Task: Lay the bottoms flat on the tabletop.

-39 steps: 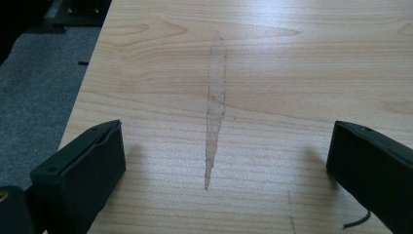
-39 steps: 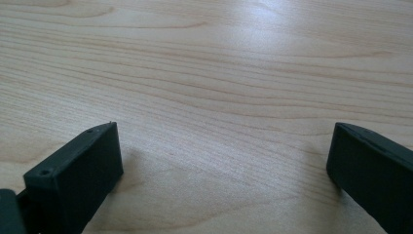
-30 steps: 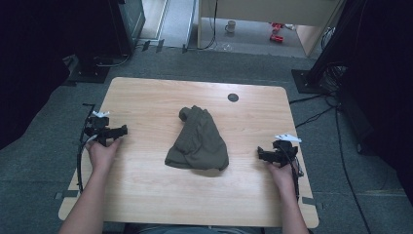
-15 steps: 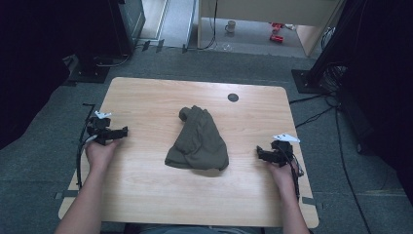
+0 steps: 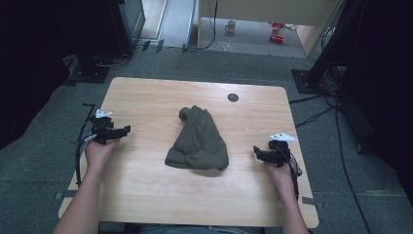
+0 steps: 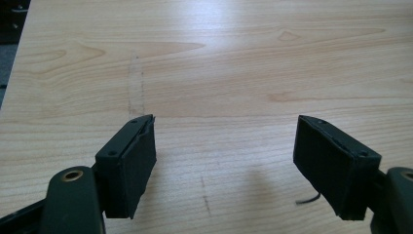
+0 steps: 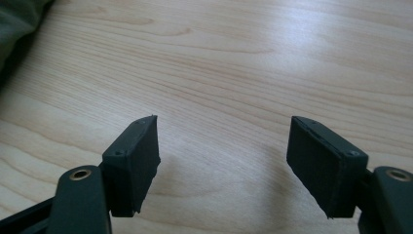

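Olive jacket point(image 5: 198, 141) sits bunched mid-bench point(image 5: 146, 190); left tool point(image 5: 122, 130) at nine, right tool point(image 5: 257, 153) at three, jaws apart, just narrowing on nothing, should approach low toward its edges.

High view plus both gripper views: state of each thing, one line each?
Olive garment: crumpled in a heap mid-table, untouched.
Left tongs: open, have just been closing, nothing between them.
Right tongs: open, have just been closing, nothing between them.
Table: bare wood around the garment.
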`<state>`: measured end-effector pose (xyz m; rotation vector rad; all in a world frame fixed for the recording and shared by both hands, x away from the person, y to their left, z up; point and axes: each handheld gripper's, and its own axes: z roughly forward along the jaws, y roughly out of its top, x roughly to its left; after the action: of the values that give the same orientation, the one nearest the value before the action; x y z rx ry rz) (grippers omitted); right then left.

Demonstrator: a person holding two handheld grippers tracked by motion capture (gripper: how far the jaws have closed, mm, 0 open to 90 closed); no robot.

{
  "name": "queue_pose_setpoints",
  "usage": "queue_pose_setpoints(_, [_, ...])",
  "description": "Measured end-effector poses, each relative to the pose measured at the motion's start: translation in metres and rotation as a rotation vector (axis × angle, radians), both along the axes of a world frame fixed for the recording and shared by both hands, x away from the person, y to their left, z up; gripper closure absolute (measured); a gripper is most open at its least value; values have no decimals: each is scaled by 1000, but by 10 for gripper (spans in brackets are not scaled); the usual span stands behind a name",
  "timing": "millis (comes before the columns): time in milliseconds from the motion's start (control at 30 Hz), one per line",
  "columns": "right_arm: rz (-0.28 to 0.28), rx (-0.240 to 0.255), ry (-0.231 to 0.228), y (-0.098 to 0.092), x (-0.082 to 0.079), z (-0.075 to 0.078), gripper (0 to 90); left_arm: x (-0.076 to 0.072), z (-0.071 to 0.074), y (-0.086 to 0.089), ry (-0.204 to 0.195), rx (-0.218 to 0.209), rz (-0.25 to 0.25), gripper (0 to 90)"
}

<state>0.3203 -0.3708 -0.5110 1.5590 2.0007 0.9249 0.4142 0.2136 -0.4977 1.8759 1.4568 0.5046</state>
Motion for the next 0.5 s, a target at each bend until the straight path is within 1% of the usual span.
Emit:
queue_pose_setpoints(67, [16,1,-8,3,-1,2,312,-2,2,-2,8,-8,-22,244])
queue_pose_setpoints(200, [37,12,-26,8,-3,7,327,-4,4,-6,12,-17,-53,250])
queue_pose_setpoints(233, [42,16,-29,9,-4,8,335,-5,5,-7,12,-12,-60,251])
queue_pose_setpoints(300, [50,29,-24,12,-5,10,353,-7,6,-9,11,-9,-73,251])
queue_pose_setpoints(500, [92,40,-13,19,-5,13,376,-13,10,-17,5,2,-113,260])
